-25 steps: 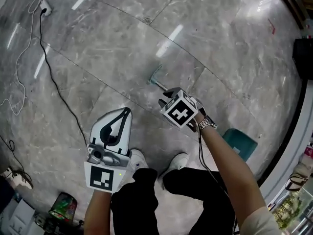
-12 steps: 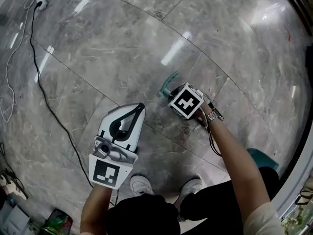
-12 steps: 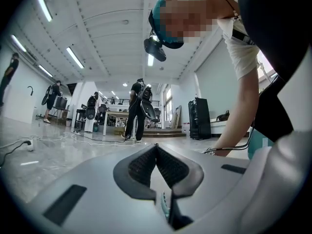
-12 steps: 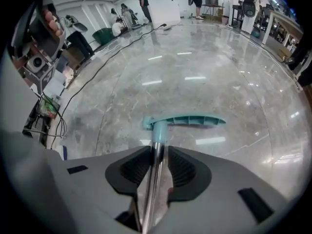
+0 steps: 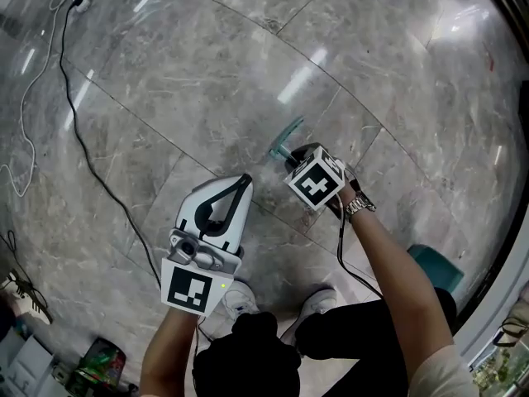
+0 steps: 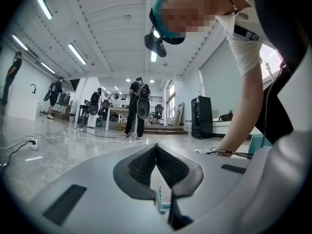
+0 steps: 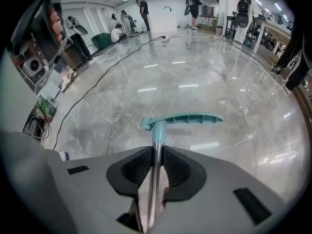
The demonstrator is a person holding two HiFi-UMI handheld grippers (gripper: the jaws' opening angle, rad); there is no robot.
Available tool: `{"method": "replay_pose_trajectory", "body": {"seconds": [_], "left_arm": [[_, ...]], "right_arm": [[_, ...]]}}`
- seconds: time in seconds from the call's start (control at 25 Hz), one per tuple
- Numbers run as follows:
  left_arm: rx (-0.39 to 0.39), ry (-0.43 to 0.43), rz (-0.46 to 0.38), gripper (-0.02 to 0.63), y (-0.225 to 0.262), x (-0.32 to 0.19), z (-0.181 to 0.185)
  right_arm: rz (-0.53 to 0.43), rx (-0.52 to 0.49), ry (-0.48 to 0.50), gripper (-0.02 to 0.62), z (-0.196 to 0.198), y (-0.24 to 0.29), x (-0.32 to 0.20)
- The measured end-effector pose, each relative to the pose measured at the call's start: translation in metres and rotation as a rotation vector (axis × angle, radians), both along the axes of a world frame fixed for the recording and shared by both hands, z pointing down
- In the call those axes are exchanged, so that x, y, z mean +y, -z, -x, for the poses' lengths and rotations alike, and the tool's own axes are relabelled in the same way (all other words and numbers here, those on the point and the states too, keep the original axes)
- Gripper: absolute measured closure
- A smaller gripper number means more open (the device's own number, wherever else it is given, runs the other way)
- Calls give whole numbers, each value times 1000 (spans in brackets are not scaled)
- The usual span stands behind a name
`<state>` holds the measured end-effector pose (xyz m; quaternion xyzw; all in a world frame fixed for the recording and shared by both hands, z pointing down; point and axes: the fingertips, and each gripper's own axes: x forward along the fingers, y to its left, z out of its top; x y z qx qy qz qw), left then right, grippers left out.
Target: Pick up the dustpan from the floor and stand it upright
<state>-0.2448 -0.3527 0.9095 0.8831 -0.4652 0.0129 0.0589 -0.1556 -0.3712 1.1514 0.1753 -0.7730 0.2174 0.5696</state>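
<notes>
The dustpan has a thin metal pole point(image 7: 156, 165) topped by a teal handle point(image 7: 183, 120), and a teal pan point(image 5: 434, 263) that shows on the floor at the right behind the person's arm. My right gripper point(image 7: 155, 152) is shut on the pole just below the handle. In the head view the handle point(image 5: 286, 137) sticks out past the right gripper point(image 5: 296, 157). My left gripper point(image 5: 240, 182) hovers to the left of it, shut, with nothing between its jaws point(image 6: 156, 147).
A black cable point(image 5: 91, 155) and a white cable point(image 5: 25, 151) run over the grey marble floor at the left. The person's shoes point(image 5: 235, 298) stand just below the grippers. Clutter point(image 5: 99, 362) lies at the bottom left. A dark edge curves along the right side.
The right gripper has stayed shut on the pole while the teal handle rose toward the camera. The left gripper drifted slightly right, nearer the pole.
</notes>
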Motion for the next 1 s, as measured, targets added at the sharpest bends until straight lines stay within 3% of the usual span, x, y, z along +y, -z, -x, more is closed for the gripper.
{"method": "replay_pose_trajectory", "body": {"seconds": [0.28,0.6,1.0], "left_arm": [[30,17,24,595,78,-7,-29],[34,-28,10,595,205,4,-79],[21,-261,3,595,341,63,-198]], "right_arm": [[-66,-81,-38,505,-21,107,-4],[-188,-182,-97,509,-69,261,18],[-437,-299,-238,508,-176,450,80]]}}
